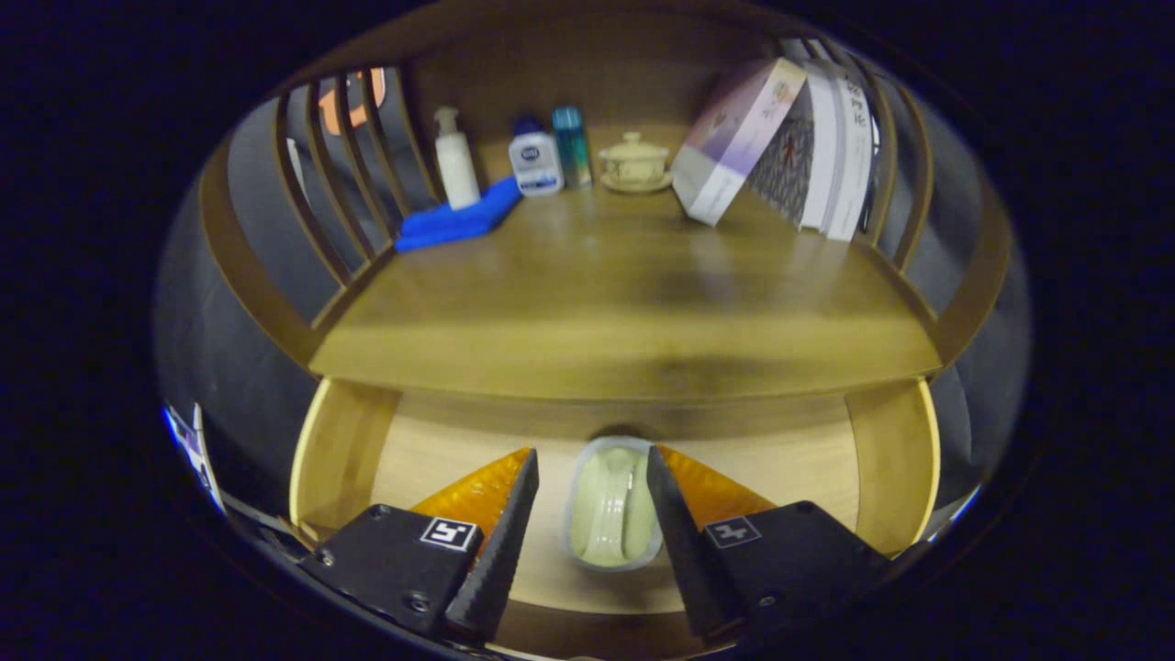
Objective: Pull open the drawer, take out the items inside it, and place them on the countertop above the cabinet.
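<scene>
The wooden drawer [344, 450] stands pulled open below the countertop [633, 312]. On its floor lies a pale oval item in a clear plastic wrap [613, 505]. My gripper [592, 459] is open, hovering over the drawer with a finger on each side of the wrapped item; the right fingertip overlaps its edge, the left one stands off from it. Whether either finger touches it I cannot tell. The item's far end lies in the countertop's shadow.
At the back of the countertop stand a white pump bottle [455, 170], a small white bottle [535, 161], a teal bottle [571, 145] and a lidded cup on a saucer [633, 163]. A blue cloth [459, 218] lies left; leaning books [780, 147] stand right. Slatted rails [344, 174] flank the shelf.
</scene>
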